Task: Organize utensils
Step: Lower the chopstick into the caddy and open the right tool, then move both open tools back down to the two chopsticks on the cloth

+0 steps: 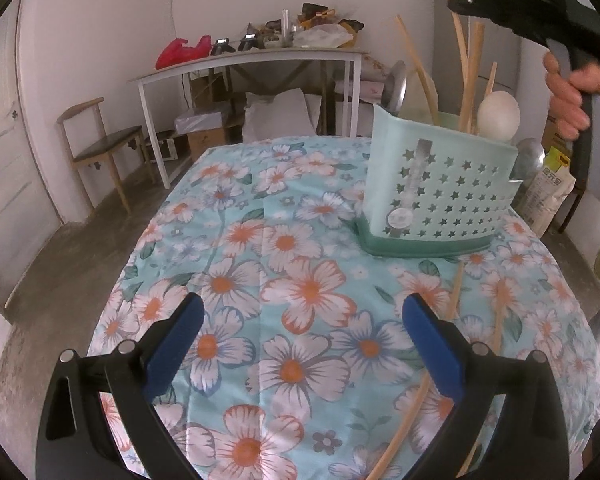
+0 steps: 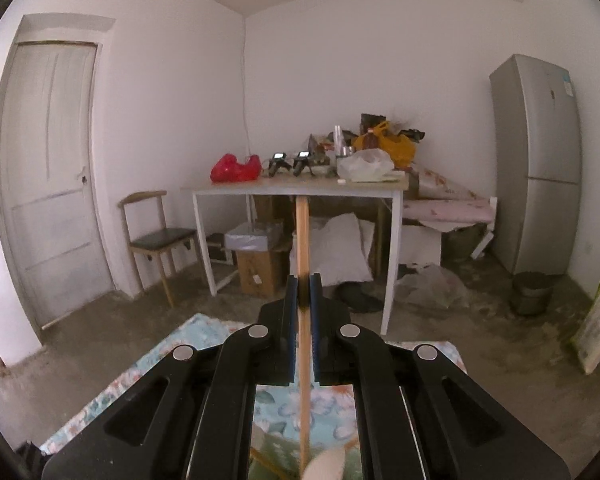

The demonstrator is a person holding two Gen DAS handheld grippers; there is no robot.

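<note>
The left gripper (image 1: 300, 344) hangs over the floral cloth (image 1: 300, 240) with its jaws spread wide and nothing between them; 1 chopstick (image 1: 404, 420) lies on the cloth by its right finger, a second (image 1: 500, 312) just beyond. Farther back stands the green rack (image 1: 440, 184) (star-punched wall), holding upright chopsticks (image 1: 470, 72), a white spoon (image 1: 499, 114) and a metal ladle (image 1: 396, 84). Above the rack, the right gripper's black frame (image 1: 532, 4) shows with a hand (image 1: 572, 96) on its handle.

The right gripper (image 2: 304, 292) has its jaws pressed on a chopstick (image 2: 302, 240), which runs up between the pads. Only this view shows that pinch; the rack is clear only in the left view. Beyond stand a cluttered table (image 2: 300, 190), a chair (image 2: 160, 236) and a fridge (image 2: 536, 160).
</note>
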